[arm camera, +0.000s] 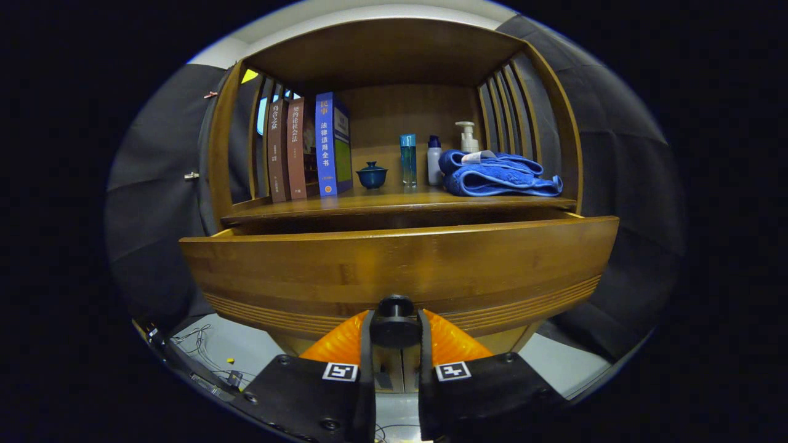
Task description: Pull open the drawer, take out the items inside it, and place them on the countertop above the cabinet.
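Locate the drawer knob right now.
Gripper view: the knob sits between the tongs, both fingers pressed on it, low on the drawer front.

1 drawer (400,264) w/ 1 round knob (394,320), gripper (395,335) fingers closed on both sides of it. 1 cabinet (394,55). On countertop (369,203): 3 upright books (308,147), 1 lidded blue cup (372,175), 3 bottles (408,159) (1 blue-clear, 1 white w/ dark cap, 1 pump type), 1 folded blue towel (498,175).

countertop (394,203) | books (305,147), lidded cup (372,175), bottles (408,160), folded towels (498,175)
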The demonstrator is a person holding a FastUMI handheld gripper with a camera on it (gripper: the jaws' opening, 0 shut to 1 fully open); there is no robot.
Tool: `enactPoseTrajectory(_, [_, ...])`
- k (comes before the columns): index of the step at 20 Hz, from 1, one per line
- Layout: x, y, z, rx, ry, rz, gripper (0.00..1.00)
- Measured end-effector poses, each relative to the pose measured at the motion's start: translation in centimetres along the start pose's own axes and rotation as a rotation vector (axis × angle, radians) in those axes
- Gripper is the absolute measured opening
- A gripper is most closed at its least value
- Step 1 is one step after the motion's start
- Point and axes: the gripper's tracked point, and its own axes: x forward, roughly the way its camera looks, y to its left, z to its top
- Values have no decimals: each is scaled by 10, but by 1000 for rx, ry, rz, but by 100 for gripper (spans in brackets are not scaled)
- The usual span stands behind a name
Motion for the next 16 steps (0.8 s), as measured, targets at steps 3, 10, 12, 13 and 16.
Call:
enactPoseTrajectory(3, [-21,-1,-4,-3,-8,-7,31])
enactPoseTrajectory(10, [-54,-2,-15,-8,-17,-5,31])
enactPoseTrajectory(12, [-57,-2,-22,-16,-6,0,31])
enactPoseTrajectory(13, [-57,-2,-21,-27,-21,3,31])
enactPoseTrajectory(16, [-56,-1,-19,-19,-16,6,37])
